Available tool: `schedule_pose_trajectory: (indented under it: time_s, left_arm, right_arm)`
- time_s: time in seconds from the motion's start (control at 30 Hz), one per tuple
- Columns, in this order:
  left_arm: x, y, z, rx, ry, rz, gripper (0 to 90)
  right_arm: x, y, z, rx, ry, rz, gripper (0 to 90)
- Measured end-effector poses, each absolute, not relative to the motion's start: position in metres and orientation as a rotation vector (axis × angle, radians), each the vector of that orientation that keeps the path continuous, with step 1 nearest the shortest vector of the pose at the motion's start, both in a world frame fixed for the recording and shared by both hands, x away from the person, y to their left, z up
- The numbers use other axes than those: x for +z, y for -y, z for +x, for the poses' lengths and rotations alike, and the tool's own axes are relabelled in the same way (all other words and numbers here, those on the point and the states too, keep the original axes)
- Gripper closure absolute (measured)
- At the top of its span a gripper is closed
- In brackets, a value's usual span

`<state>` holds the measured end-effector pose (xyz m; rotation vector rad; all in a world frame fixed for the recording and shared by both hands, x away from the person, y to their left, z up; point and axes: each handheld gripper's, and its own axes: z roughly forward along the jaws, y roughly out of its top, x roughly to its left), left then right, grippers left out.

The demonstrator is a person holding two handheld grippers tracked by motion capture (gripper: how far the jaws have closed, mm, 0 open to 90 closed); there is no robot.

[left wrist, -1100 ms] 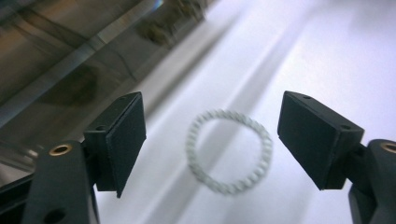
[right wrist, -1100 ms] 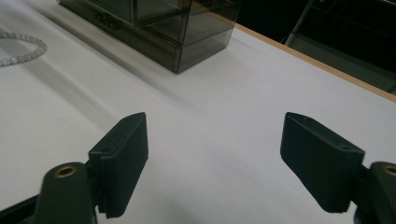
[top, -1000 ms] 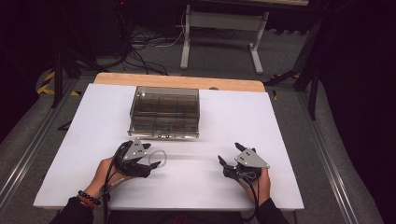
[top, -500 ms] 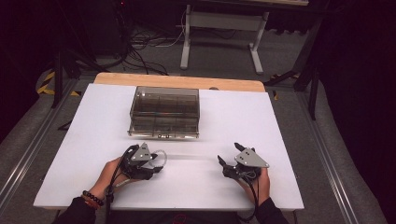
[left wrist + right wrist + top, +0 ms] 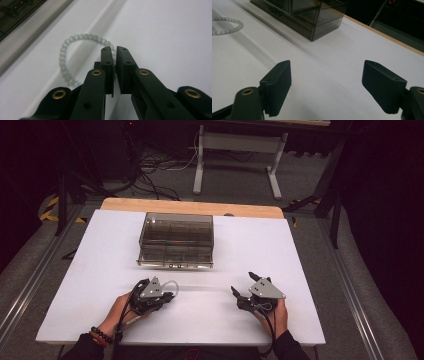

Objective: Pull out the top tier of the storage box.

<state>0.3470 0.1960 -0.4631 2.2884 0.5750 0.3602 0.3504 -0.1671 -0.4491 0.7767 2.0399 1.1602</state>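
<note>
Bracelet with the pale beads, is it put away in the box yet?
Not yet. Done: the left tongs are at the bracelet, which lies on the white table. In hand: their jaws have just been closing and pinch the beads at one side. Left, probably: lifting it and carrying it to the smoky box, whose drawers look shut. The right tongs are open, holding nothing.

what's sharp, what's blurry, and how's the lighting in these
high view: white table brightly lit, room beyond dark; left gripper view: bead bracelet crisp, top left corner blurred; right gripper view: smoky box throws a soft shadow on the table
</note>
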Motion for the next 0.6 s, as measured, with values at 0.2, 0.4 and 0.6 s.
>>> schedule_pose_trajectory:
  time_s: [0.2,0.4,0.6]
  left_arm:
    - [-0.4634,-0.1951,0.3447,0.388,-0.561,2.285,85.0]
    - [-0.4619,-0.1965,0.3440,0.411,-0.554,2.269,85.6]
    - [-0.4580,-0.2029,0.3375,0.458,-0.565,2.226,85.7]
  right_arm:
    - [-0.4497,0.1649,0.3488,1.154,-2.050,0.744,24.2]
    - [-0.4487,0.1654,0.3488,1.173,-2.048,0.732,24.2]
    - [-0.4446,0.1612,0.3512,1.192,-2.041,0.706,24.1]
